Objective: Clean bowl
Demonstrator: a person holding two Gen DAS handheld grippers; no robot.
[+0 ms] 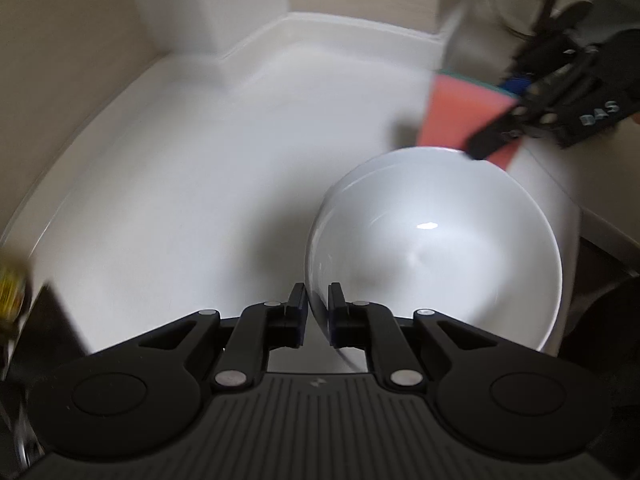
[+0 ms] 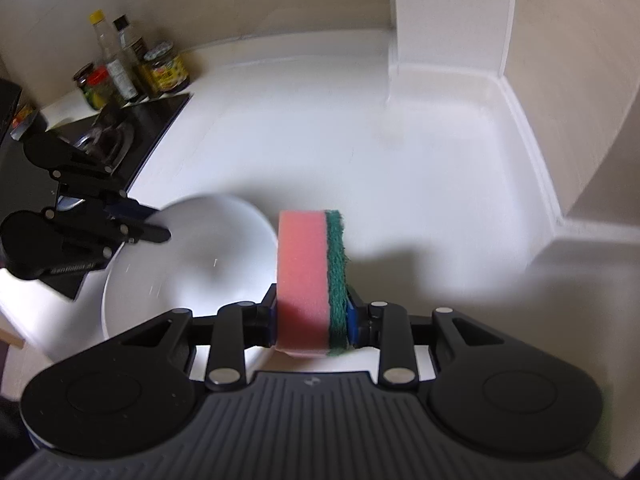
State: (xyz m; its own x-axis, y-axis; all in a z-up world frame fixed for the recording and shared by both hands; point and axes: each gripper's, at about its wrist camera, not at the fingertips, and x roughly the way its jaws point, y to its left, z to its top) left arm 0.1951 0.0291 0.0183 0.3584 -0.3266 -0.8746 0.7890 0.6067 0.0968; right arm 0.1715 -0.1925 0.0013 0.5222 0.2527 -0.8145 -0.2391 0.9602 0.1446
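One white bowl (image 1: 436,248) sits on the white counter (image 1: 200,200), tilted, rim caught between the pads of the left gripper (image 1: 318,316); from the left wrist view the bowl fills 3 to 5 o'clock, rim entering the jaws at 6. Jaws nearly together on the thin rim, pads look pressed on it, so clamped on the bowl. Right gripper (image 2: 312,320) is clenched on one sponge (image 2: 308,280), pink foam with a green scrub layer, sponge upright between the pads, near the bowl's far rim but whether it touches is not clear. In the right wrist view the bowl (image 2: 188,256) lies at 9 o'clock of the sponge, left gripper (image 2: 156,226) on its far edge at 9 to 10. Handling, as a judgement: bowl looks glazed ceramic, stiff, fairly heavy for a rim pinch, slippery and breakable; a one-point rim hold could let it swing or slide, so grip deep on the rim and keep it resting on the counter. Sponge is soft and light, squashes under the pads; hold mid-body, leave the end free to wipe. Counts: one bowl, one sponge, two grippers. At 10 o'clock in the right view, a cluster of bottles and jars (image 2: 132,68), about five, blur makes the count unsure, beside one dark hob (image 2: 132,132).
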